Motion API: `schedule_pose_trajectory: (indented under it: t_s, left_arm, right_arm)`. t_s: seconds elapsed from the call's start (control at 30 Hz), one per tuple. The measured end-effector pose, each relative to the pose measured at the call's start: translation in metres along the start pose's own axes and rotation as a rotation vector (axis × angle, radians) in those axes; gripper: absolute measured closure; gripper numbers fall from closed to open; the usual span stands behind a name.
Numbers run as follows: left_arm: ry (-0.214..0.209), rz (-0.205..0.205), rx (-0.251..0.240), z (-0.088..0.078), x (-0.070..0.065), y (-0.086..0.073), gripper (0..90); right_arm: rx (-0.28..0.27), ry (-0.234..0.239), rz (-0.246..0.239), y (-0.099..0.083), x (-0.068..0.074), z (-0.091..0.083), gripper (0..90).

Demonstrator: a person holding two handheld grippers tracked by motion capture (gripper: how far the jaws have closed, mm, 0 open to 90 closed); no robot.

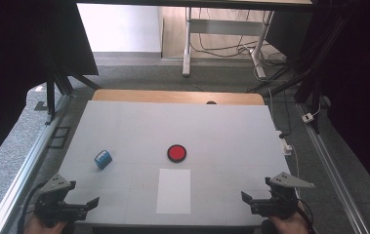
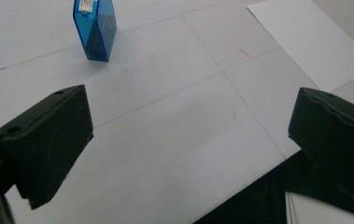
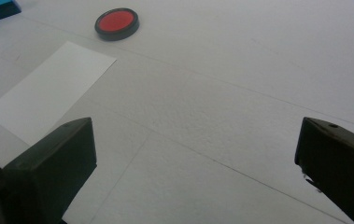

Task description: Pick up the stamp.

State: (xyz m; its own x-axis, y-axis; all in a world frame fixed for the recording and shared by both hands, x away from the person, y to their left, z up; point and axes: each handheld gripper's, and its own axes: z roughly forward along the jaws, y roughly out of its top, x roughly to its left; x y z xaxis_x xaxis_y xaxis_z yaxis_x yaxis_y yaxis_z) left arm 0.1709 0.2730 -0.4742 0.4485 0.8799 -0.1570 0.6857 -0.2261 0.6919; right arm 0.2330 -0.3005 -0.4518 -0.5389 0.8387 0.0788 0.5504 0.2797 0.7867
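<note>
So both tongs sit low at the near edge of the bench (image 1: 124, 117), one at each corner, nothing between the jaws of either. Left tongs (image 1: 92, 202) are at the near left corner, jaws spread wide and empty, pointing inward along the edge; in the left gripper view the left tongs (image 2: 188, 135) show bare bench surface between the two black jaws. Right tongs (image 1: 246, 197) are at the near right corner, jaws also wide apart and empty, pointing inward toward the left; in the right gripper view the right tongs (image 3: 195, 154) frame plain bench too. A hand grips each handle at the bottom of the high view, and a grey three-cornered plate tops each gripper. Blue box (image 1: 103, 159) stands on the left half of the bench, ahead of the left tongs and well apart from them; in the left gripper view the blue box (image 2: 95, 28) is upright, translucent blue with a white label on top, touching nothing. Red disc (image 1: 176, 153) with a black rim lies flat near the bench centre, well apart from both tongs; seen also in the right gripper view as the red disc (image 3: 116, 23). White sheet (image 1: 174, 191) lies flat just on the near side of the red disc, between the two tongs, short edge close to the bench's near edge; white sheet (image 3: 48, 91) is untouched. Bench surface is pale grey with faint seam lines.
</note>
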Motion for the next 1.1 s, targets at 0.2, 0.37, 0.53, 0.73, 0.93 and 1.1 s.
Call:
schedule_pose_trajectory:
  t_s: [0.2,0.37,0.53,0.73,0.93,1.1]
  left_arm:
    - [-0.001,0.001,-0.004,-0.0002,0.0007,0.0,0.0]
    - [0.006,-0.007,-0.004,0.0002,0.0011,0.0002,0.0]
    - [0.017,-0.017,0.013,0.0014,0.0013,0.0006,0.0]
    - [0.024,-0.003,0.018,0.0023,-0.0005,0.0008,0.0]
    - [0.018,-0.016,0.016,0.0012,0.001,0.0007,0.0]
    - [0.006,-0.036,-0.01,-0.0013,0.004,0.0007,0.0]
  right_arm:
    - [0.005,-0.011,-0.038,-0.0002,0.0042,0.0011,0.0]
    - [0.026,-0.024,-0.036,-0.0005,0.0051,-0.0002,0.0]
    - [0.031,-0.016,-0.046,-0.0004,0.0061,0.0009,0.0]
    - [0.038,-0.012,-0.064,-0.0003,0.0076,0.0018,0.0]
    - [0.047,-0.009,-0.079,-0.0001,0.009,0.0029,0.0]
    - [0.046,-0.003,-0.075,-0.0003,0.008,0.0021,0.0]
